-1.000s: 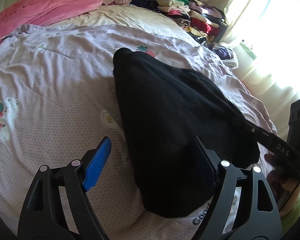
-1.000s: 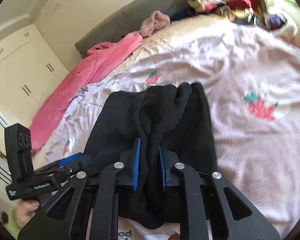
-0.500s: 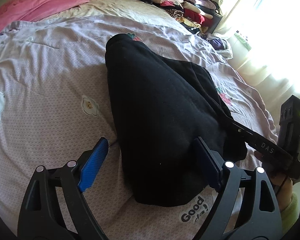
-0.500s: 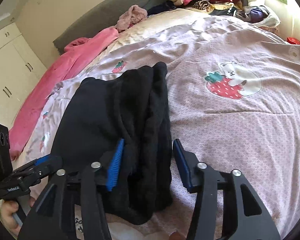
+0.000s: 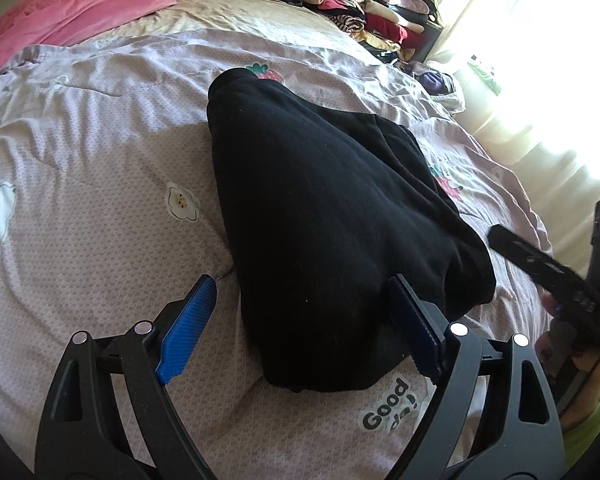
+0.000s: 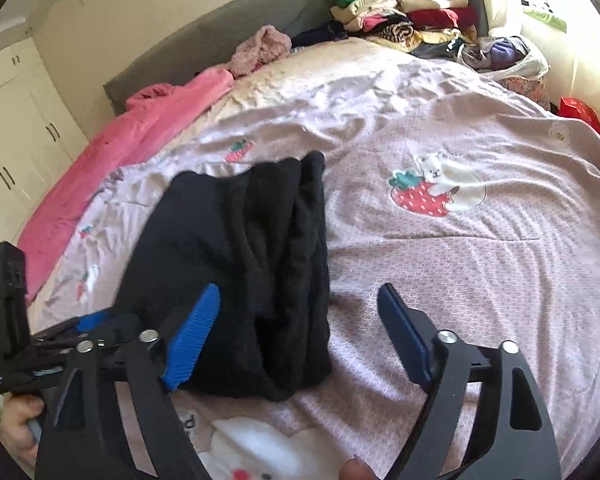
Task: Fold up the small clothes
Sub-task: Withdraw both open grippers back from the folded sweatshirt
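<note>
Right claw lets go of the black garment (image 6: pixel 244 264); fold lies free.

We note it lies at frame centre on the lilac bedspread (image 6: pixel 480 248). Right gripper (image 6: pixel 300 340), pinching its layers a second ago, now spread; left gripper (image 5: pixel 300 332) spread, straddling the near edge.

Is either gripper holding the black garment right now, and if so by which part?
Nothing is held. The left gripper and right gripper are both open, and the folded black garment lies loose on the bed cover.
</note>
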`<state>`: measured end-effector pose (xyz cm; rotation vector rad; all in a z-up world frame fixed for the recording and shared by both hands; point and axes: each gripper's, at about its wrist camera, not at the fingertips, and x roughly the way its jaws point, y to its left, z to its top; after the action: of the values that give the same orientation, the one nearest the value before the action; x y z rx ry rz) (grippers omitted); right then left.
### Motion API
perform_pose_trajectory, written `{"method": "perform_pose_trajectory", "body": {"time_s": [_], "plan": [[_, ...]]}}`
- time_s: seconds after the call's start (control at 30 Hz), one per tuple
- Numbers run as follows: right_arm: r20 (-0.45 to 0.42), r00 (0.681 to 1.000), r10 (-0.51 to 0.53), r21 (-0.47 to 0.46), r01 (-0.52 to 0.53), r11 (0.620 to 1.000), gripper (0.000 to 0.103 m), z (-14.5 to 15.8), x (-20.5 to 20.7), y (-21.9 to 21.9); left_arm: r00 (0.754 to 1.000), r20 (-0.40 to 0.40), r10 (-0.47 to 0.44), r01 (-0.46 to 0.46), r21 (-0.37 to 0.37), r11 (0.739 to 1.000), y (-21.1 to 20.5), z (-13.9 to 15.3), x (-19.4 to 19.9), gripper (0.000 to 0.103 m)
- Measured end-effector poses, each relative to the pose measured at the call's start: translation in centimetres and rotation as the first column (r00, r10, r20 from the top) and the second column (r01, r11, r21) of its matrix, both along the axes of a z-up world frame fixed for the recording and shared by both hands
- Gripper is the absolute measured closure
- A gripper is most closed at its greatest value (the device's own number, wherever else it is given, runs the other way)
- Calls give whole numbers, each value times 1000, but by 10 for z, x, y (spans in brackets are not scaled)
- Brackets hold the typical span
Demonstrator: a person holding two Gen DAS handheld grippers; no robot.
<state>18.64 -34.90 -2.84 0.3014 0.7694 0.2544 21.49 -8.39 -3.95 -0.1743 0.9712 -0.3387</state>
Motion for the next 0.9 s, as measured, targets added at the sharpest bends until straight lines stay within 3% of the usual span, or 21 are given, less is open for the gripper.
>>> {"method": "perform_pose_trajectory", "body": {"time_s": [0.13,0.4,0.9], "plan": [[54,999,8,-28,-6,1000,6,17,-13,2,1000,6,2,-2,2,1000,1,3,-6,22],[145,989,24,-44,-17,999,5,40,-40,4,999,32,29,-29,6,1000,13,18,-16,10],[249,968,26,-89,-4,996,5,65,-74,17,990,129,60,-64,31,997,25,50,-51,10]]}}
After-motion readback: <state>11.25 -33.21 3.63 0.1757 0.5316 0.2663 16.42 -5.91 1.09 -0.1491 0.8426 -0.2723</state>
